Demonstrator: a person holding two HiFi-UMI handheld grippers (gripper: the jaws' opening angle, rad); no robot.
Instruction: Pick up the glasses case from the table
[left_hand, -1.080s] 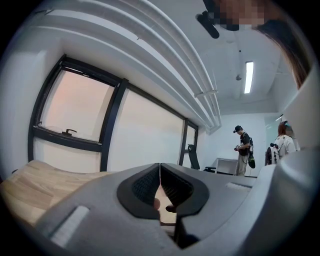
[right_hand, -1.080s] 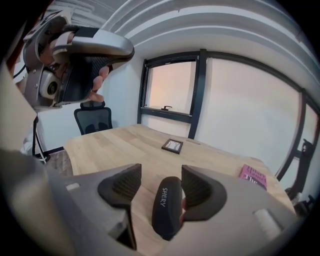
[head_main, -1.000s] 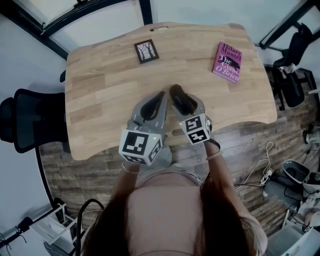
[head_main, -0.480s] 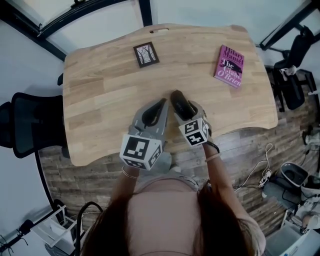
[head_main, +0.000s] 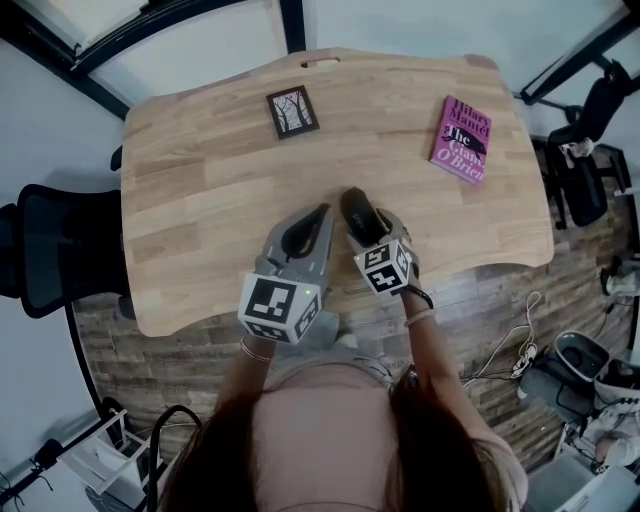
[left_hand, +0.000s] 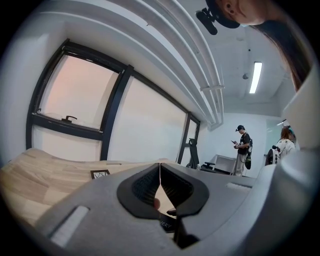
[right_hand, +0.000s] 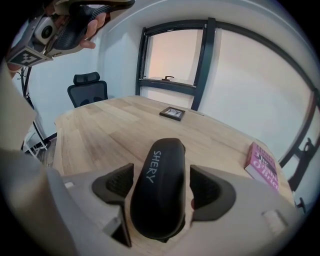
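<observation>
The glasses case (head_main: 359, 212) sits lengthwise between the jaws of your right tongs (right_hand: 163, 186), close to the front edge of the worktop (head_main: 200, 190), with its lettered top facing up. Those jaws have just been opening and now stand wide. A sliver of gap shows on either side of the case, so the pads are not pressing it. Whether the case rests fully on the wood is hard to tell.

Your left tongs (left_hand: 159, 169) hang just left of the case, their jaws closed tip to tip with nothing between them. They are the closest thing crowding the case.

Beyond the case and to its left, well apart, a small dark-framed picture (head_main: 292, 111) lies flat. Beyond the case to its right, also well apart, lies a pink book (head_main: 462, 139). Far left of the case, off the worktop, stands a black office chair (head_main: 50, 250). Far past the case, by the back wall, a person (left_hand: 243, 147) is standing.
</observation>
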